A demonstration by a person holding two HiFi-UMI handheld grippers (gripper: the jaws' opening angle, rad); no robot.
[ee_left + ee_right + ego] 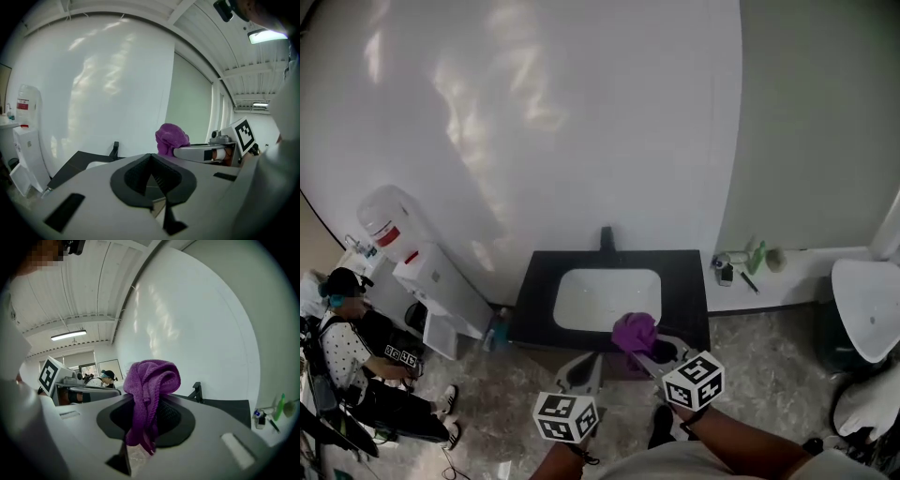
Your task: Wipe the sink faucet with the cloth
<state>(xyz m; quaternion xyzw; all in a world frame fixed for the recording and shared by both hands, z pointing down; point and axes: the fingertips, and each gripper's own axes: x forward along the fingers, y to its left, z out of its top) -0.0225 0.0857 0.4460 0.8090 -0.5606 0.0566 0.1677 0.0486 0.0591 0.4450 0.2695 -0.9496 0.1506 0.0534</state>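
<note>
Cloth (pixel 151 380) sits clamped in my right hand-held gripper (pixel 140 439), left hand-held gripper (pixel 154 199) closed and empty — approach stage, I judge, so next I carry it forward onto the faucet (pixel 606 238).

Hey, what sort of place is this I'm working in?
Likely a mock washroom set up inside a big hall, not a real bathroom. A black counter with a white sink and faucet stands against a plain white backdrop, and a strip light hangs under a bare beamed ceiling.
</note>
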